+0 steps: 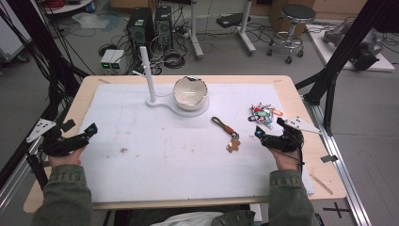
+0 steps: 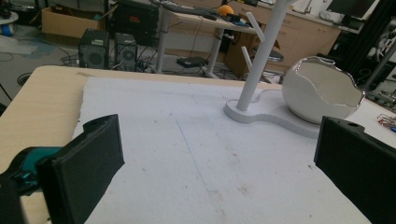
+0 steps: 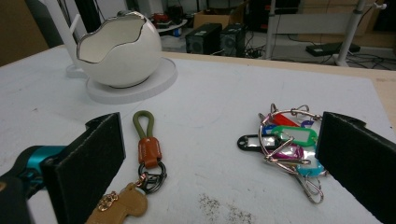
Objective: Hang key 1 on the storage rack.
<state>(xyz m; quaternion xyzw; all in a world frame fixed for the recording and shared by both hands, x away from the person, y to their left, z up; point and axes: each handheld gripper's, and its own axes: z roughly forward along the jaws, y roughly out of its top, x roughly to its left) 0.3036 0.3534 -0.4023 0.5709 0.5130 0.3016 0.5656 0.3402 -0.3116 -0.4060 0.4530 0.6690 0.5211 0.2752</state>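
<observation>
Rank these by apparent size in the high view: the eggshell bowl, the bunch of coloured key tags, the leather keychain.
1. eggshell bowl
2. and 3. leather keychain and bunch of coloured key tags: too alike to rank.

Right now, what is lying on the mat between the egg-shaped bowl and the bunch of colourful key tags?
Just bare white mat lies between the egg-shaped bowl and the bunch of key tags. The green-looped keychain sits nearer the person, off that line. The high view shows this.

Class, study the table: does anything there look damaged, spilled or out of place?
The white bowl has a jagged rim like a cracked eggshell, seemingly by design. Dark crumbs speckle the white mat near the leather keychain. Nothing else stands out.
</observation>
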